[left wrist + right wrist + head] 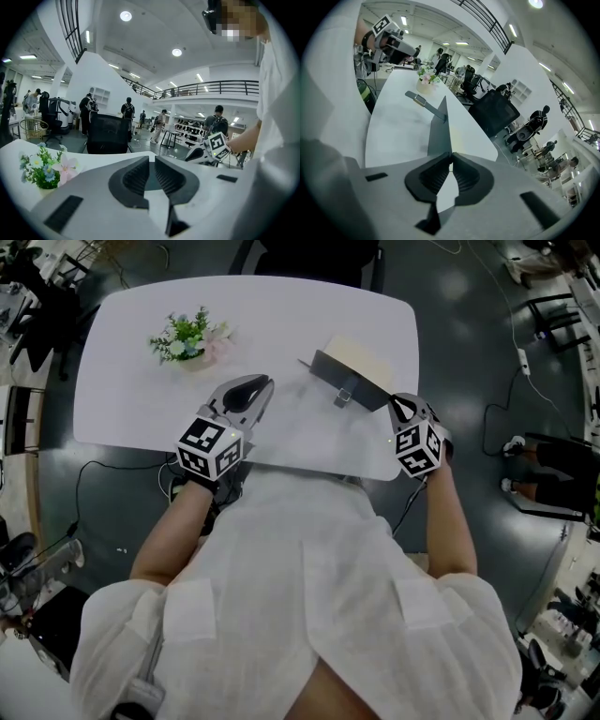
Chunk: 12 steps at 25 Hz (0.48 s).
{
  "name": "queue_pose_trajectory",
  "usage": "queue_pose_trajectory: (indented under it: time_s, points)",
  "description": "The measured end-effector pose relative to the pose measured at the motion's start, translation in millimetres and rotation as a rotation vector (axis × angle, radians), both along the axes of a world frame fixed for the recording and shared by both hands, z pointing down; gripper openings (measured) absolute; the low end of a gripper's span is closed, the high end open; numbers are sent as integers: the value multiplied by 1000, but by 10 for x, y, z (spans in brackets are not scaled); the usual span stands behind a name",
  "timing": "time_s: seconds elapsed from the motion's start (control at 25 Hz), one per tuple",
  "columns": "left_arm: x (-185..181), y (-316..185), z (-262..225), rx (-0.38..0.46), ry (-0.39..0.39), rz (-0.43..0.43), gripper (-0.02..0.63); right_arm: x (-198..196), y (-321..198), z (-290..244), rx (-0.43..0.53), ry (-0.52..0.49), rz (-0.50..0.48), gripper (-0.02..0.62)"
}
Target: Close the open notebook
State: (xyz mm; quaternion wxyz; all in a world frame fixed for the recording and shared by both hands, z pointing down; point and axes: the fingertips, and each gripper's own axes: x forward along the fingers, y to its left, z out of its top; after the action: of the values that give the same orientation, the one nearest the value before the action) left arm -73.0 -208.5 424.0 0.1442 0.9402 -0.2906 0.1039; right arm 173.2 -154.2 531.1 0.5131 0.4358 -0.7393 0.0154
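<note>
The notebook (349,379) is on the right half of the white table (131,390), near the edge closest to the person. It is half open. Its dark grey cover (439,131) stands tilted up over the cream pages (362,352), which lie flat behind it. A small strap with a clasp (344,397) hangs from the free edge of the cover.

The right gripper (400,409) is at the near right corner of this cover. In the right gripper view the thin cover runs straight into the jaws, and the right gripper (451,164) has its two tips pressed together on it, so the claw is pinching the cover.

The left gripper (253,390) is over the middle of the table, to the left of the notebook and apart from it. In its own view the jaws of the left gripper (152,161) are almost together, with only a narrow slit between them, and only the table surface shows through the slit. The same view also shows the right gripper (211,150) at the right.

A small pot of artificial flowers (190,338) with green leaves and pale pink and blue blossoms stands on the far left part of the table, well apart from the notebook. A black office chair (108,133) stands at the far side of the table. The person wears a white garment (300,596), and the floor (469,324) around the table is dark grey.
</note>
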Motion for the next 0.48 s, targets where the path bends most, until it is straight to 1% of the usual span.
queue_pose_trajectory:
  time_s: [0.24, 0.48]
  points:
    - [204, -63, 31, -7, -5, -59, 34, 170, -192, 66, 4, -4, -26, 29]
    - [403, -135, 34, -19, -13, -151, 34, 364, -425, 199, -37, -27, -65, 35]
